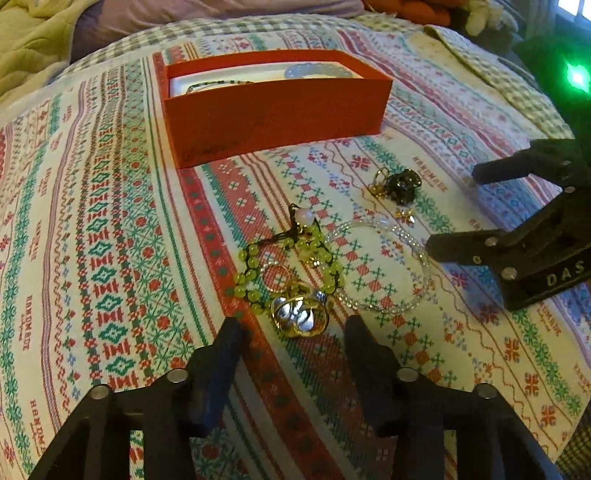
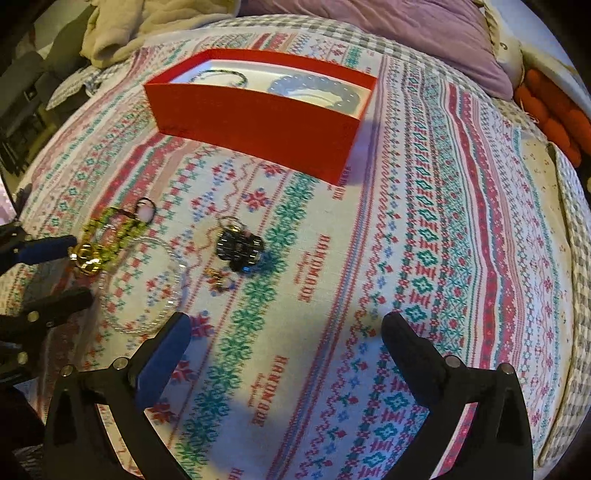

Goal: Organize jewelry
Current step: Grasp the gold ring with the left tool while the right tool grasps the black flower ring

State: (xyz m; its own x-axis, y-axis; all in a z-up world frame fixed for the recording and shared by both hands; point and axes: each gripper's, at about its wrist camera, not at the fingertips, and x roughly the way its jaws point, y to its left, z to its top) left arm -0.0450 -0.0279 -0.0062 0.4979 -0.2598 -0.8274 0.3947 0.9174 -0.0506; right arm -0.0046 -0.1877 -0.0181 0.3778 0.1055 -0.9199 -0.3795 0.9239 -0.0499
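Observation:
A gold ring (image 1: pixel 300 316) with a shiny silver face lies on the patterned bedspread, between the tips of my left gripper (image 1: pixel 293 325). The jaws stand apart with a gap on each side of the ring. It touches a green bead bracelet (image 1: pixel 253 262), which overlaps a clear bead bracelet (image 1: pixel 371 307). A dark ornament (image 1: pixel 404 184) and small gold earrings (image 1: pixel 404 216) lie beyond them. My right gripper (image 1: pixel 453 211) hovers wide open and empty to their right. In the right wrist view its fingers (image 2: pixel 287 321) frame bare cloth, with the ring (image 2: pixel 86 258) and left gripper (image 2: pixel 83 268) at far left.
A red open box (image 1: pixel 273 114) stands behind the jewelry. It holds a beaded necklace (image 2: pixel 221 75) and a pale bracelet (image 2: pixel 314 90). A lilac pillow (image 2: pixel 406 33) and a crumpled blanket (image 2: pixel 147 26) lie at the back. The bedspread (image 2: pixel 443 258) falls away at the right.

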